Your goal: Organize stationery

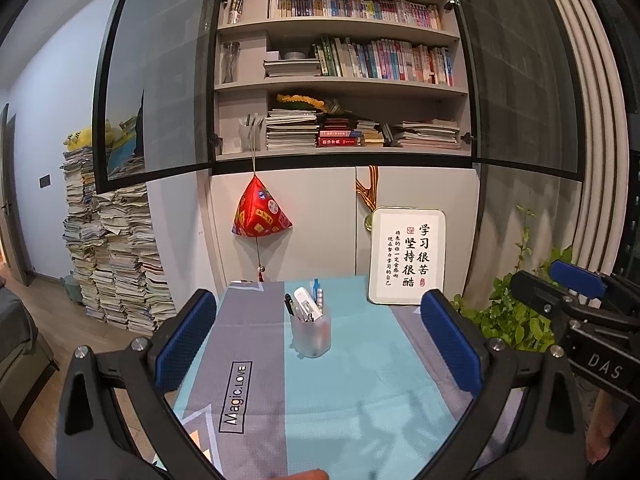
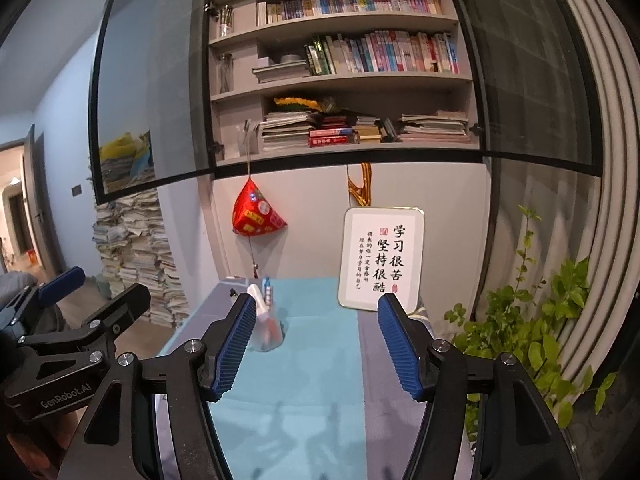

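A frosted clear pen cup [image 1: 312,334] stands upright on the blue and grey tablecloth [image 1: 360,392], holding pens, a white correction-tape-like item and other stationery. My left gripper [image 1: 318,338] is open and empty, held back from the cup with the cup between its fingers in view. My right gripper [image 2: 318,344] is open and empty; the cup [image 2: 268,330] shows partly behind its left finger [image 2: 236,344]. The right gripper also shows at the right edge of the left wrist view [image 1: 580,292].
A framed calligraphy sign [image 1: 406,256] leans against the cabinet at the table's back right. A red hanging ornament [image 1: 260,212] hangs behind. A green plant [image 2: 532,320] stands to the right. Tall paper stacks [image 1: 116,256] stand on the floor to the left. Bookshelves rise above.
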The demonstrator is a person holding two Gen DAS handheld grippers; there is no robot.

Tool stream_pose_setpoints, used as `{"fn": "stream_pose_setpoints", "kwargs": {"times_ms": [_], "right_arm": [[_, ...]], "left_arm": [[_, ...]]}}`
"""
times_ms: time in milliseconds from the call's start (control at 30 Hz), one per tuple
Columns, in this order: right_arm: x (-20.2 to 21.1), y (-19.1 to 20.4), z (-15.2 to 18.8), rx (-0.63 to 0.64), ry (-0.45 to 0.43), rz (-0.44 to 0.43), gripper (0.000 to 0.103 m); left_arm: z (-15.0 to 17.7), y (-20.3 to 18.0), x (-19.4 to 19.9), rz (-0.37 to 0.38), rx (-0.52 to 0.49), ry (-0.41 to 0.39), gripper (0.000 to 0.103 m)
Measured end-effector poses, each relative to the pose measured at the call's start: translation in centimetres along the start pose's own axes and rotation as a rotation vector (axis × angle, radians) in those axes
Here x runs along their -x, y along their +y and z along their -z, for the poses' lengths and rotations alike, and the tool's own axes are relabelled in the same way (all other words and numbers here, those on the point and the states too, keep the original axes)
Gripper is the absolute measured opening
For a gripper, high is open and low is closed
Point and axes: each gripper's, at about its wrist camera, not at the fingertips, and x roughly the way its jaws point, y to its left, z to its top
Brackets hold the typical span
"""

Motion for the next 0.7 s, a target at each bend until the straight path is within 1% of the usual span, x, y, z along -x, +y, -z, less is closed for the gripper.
{"fn": "stream_pose_setpoints", "kwargs": {"times_ms": [267, 700], "right_arm": [[-0.2, 0.8, 0.0, 0.021, 0.010, -0.011, 0.064], [-0.2, 1.0, 0.1, 0.021, 0.012, -0.010, 0.064]], "left_arm": [[0.1, 0.6, -0.3, 0.001, 0.015, 0.011, 0.102], [0.2, 1.1, 0.0, -0.003, 0.021, 0.007, 0.102]]}}
